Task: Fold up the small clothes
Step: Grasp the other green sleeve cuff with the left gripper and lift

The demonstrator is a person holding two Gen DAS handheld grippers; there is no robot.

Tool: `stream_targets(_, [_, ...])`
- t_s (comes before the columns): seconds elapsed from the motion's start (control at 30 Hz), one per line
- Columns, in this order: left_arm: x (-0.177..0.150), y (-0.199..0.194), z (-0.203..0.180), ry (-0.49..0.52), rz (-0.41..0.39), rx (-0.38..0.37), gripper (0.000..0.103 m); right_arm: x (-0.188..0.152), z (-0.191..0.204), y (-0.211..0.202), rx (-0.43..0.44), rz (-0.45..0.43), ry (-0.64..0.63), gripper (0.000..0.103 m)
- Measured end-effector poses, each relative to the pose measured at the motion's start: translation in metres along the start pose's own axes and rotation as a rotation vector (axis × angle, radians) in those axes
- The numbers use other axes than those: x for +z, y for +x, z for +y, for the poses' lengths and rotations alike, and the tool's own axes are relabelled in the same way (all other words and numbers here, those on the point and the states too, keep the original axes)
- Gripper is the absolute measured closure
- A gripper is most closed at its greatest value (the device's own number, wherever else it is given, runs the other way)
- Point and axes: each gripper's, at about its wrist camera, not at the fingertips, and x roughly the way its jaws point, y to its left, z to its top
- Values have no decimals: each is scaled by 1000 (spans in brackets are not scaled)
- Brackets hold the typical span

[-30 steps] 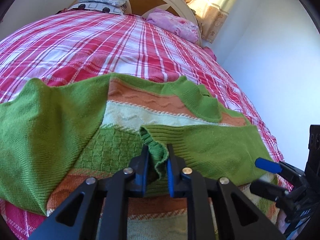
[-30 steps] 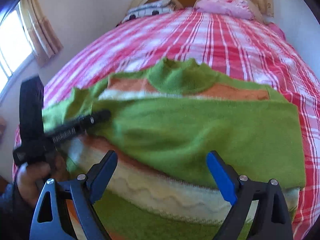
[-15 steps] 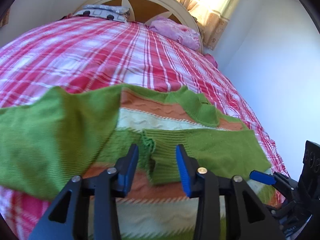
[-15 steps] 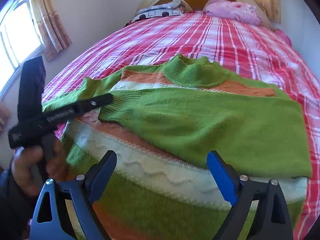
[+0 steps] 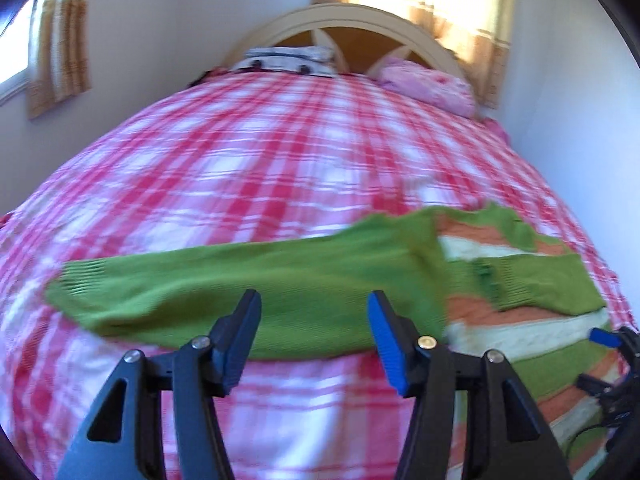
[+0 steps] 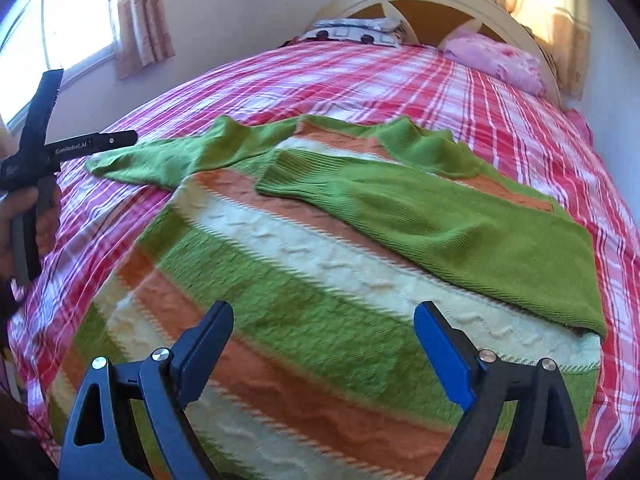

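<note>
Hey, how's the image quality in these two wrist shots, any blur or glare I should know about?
Left wrist view: motion blur smears the plaid bedspread and the outstretched green sleeve; the curtained window is blown out. Right wrist view: sharper on the folded sleeve, blurred on the sweater's stripes near the right gripper; both show fisheye bulge.

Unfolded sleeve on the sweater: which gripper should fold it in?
Left, probably. The left gripper is open and pointed right at the outstretched sleeve. The right gripper, also open, faces the sweater body, across from that sleeve.
</note>
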Motion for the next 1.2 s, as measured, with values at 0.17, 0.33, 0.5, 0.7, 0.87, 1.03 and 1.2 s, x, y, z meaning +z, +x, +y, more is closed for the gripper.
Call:
stream_targets(0.17, [-11,0,66,-88,29,127,45,-6,14,-10,-2,-24,-41,11])
stream_targets(0.33, [-18,-6,125,-246,24,178,45,-13,18,-10,-2,-27,-46,11])
stream_targets(0.5, [-20,0,164,-396,-7,194,45,-15,20,-9,-4,-28,-34,11])
stream_targets(0.7, [-16,22,180,-456,-8,179,45,-19,20,-8,-8,-22,-30,11])
stream_targets(0.87, [-17,41,182,-489,0,167,58,-22,23,-5,-5,-19,-23,11])
stream_targets(1.03, [-12,47,188,-483,3,139,95,-23,25,-3,-2,-16,-25,11])
stream_targets(1.2, [-14,39,197,-520,-65,37,98,-24,25,-5,-3,-24,-15,11])
